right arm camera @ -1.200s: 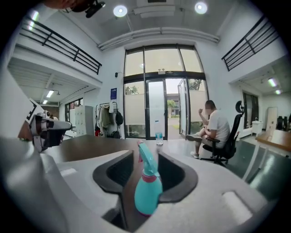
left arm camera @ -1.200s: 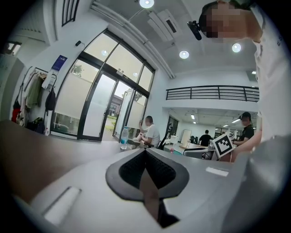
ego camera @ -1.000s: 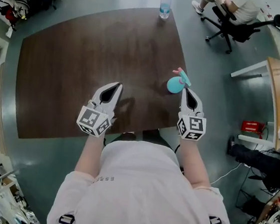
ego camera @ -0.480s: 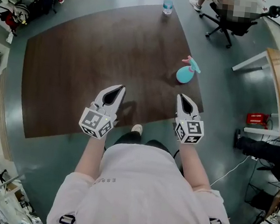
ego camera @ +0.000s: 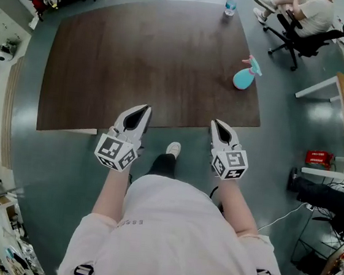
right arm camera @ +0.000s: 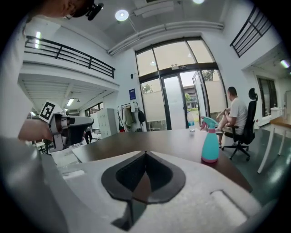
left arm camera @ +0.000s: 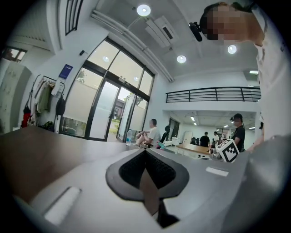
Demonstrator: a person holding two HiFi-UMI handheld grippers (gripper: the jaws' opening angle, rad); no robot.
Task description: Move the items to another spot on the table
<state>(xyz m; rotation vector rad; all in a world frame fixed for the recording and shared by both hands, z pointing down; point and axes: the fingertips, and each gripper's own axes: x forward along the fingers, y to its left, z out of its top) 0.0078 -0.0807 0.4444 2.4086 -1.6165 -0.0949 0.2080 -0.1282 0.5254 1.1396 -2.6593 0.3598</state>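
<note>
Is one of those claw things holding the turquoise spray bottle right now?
No: the spray bottle stands alone on the table, apart from the left gripper and the right gripper, both shut and empty.

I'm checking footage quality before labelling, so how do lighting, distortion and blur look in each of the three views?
Head view: even light, sharp, the table edges curving under the wide lens. Left gripper view: fisheye with black corners, ceiling lamps flaring, the left gripper soft up close. Right gripper view: same fisheye, spray bottle crisp, the right gripper soft in the foreground.
</note>
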